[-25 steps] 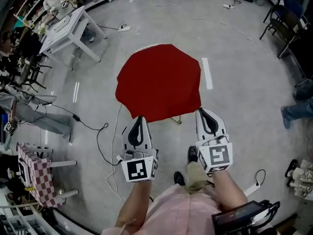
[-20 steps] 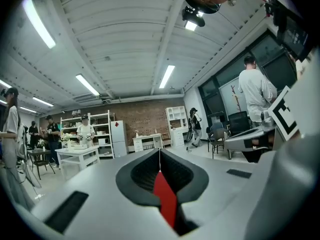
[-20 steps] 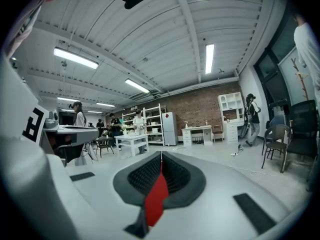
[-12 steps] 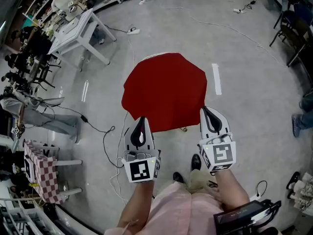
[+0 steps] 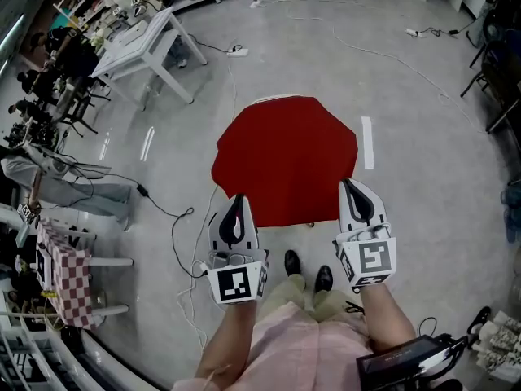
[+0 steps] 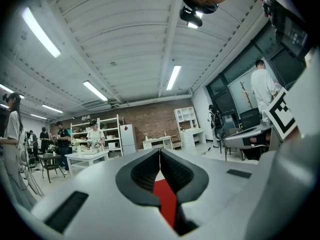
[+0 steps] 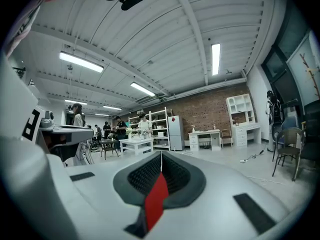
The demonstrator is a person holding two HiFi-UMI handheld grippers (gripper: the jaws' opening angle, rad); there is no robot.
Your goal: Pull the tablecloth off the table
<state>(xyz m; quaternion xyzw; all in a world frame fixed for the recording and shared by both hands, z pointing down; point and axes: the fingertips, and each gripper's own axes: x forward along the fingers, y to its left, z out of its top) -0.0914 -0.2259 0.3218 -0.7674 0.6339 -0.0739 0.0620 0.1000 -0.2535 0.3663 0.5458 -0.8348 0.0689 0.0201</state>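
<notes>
Starting at the left of the head view, a red-and-white checked cloth [image 5: 53, 271] and a white table [image 5: 142, 43] stand well apart from the work, and a black cable [image 5: 163, 210] trails over the grey floor [image 5: 423, 96]. The left gripper [image 5: 236, 204] points away from the person, its jaws closed on the near edge of the red tablecloth [image 5: 285, 157]. That cloth lies spread flat in a many-sided patch, about as broad as it is deep, so no long axis stands out. Its near edge runs crosswise from one gripper to the other. The right gripper [image 5: 348, 187] pinches the same edge near its right corner, jaws clamped on the fabric. Bare floor rings the cloth on every side, and a white tape strip [image 5: 366, 142] lies just beside its right edge. The person's shoes [image 5: 291, 261] stand just behind the near edge. Only the gripper views show the pinch itself, a thin red strip squeezed between each pair of pads. Only the head view shows the whole cloth.
</notes>
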